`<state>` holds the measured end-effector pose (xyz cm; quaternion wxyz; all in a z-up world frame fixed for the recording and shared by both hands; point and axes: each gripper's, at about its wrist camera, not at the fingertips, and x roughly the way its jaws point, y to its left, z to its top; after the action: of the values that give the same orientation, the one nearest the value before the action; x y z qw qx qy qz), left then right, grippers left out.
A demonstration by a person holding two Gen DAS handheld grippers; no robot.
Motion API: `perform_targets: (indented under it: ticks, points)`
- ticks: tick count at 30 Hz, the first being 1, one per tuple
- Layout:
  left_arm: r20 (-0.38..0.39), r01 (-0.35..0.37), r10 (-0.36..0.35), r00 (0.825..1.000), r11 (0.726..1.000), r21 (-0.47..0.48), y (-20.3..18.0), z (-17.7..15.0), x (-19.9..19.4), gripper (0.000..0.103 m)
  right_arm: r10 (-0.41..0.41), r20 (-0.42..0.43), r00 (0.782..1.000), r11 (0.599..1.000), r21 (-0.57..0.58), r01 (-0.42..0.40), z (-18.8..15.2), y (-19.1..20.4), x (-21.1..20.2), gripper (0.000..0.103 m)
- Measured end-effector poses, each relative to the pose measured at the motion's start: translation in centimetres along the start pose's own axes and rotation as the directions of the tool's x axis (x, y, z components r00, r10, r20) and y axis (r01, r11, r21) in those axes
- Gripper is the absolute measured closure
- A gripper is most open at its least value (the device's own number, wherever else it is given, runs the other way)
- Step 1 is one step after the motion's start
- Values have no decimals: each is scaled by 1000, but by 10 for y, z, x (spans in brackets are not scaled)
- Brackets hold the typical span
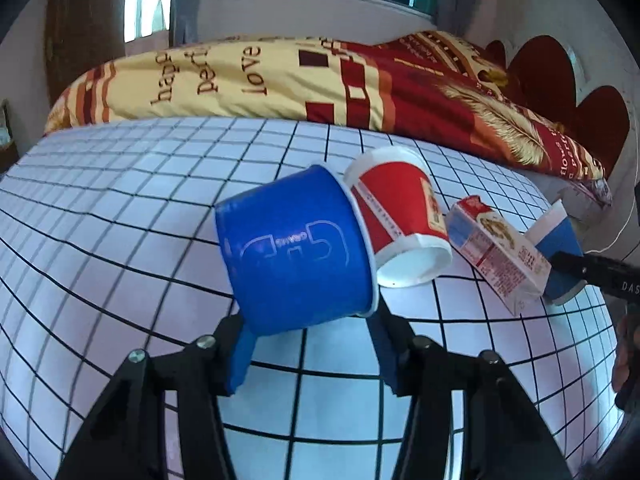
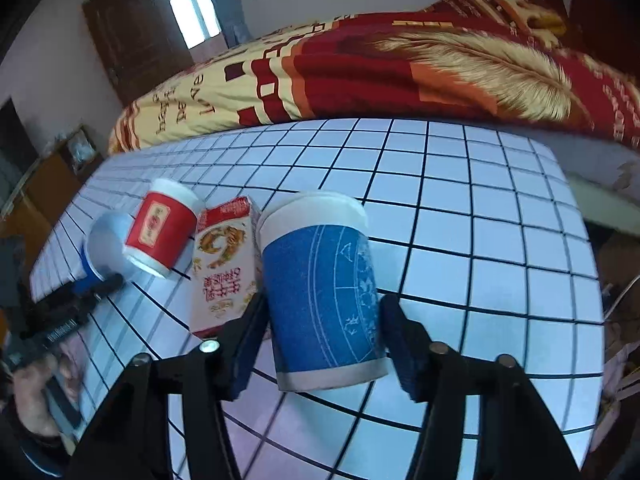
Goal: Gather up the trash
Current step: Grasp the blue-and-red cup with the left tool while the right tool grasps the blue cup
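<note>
On the grid-patterned table (image 1: 120, 208), a plain blue paper cup (image 1: 296, 256) lies on its side between the blue pads of my left gripper (image 1: 312, 320), which is shut on it. Against its rim lies a red cup (image 1: 400, 216), and beside that a red-and-white carton (image 1: 496, 256). In the right wrist view, my right gripper (image 2: 325, 304) is shut on a blue cup with white line drawings (image 2: 320, 292), with a pad against each side. From there the carton (image 2: 224, 264), the red cup (image 2: 160, 232) and the plain blue cup (image 2: 106, 244) lie to the left.
A bed with a red and yellow quilt (image 1: 280, 76) runs along the table's far edge. A person's hand (image 2: 36, 392) holds the left gripper's handle at the lower left of the right wrist view. A dark wooden door (image 2: 132, 36) is at the back.
</note>
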<state>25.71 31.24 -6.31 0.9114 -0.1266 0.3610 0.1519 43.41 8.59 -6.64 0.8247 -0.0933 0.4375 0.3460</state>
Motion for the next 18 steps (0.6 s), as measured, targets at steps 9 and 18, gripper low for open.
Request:
perform_targets:
  ticks: [9, 18]
  points:
    - [80, -10, 2, 997, 995, 103, -15, -12, -37, 50, -62, 105, 993, 996, -63, 69, -14, 12, -36, 47]
    - [121, 36, -57, 991, 985, 169, -49, -26, -78, 50, -79, 184, 980, 996, -27, 85, -45, 9, -98, 47]
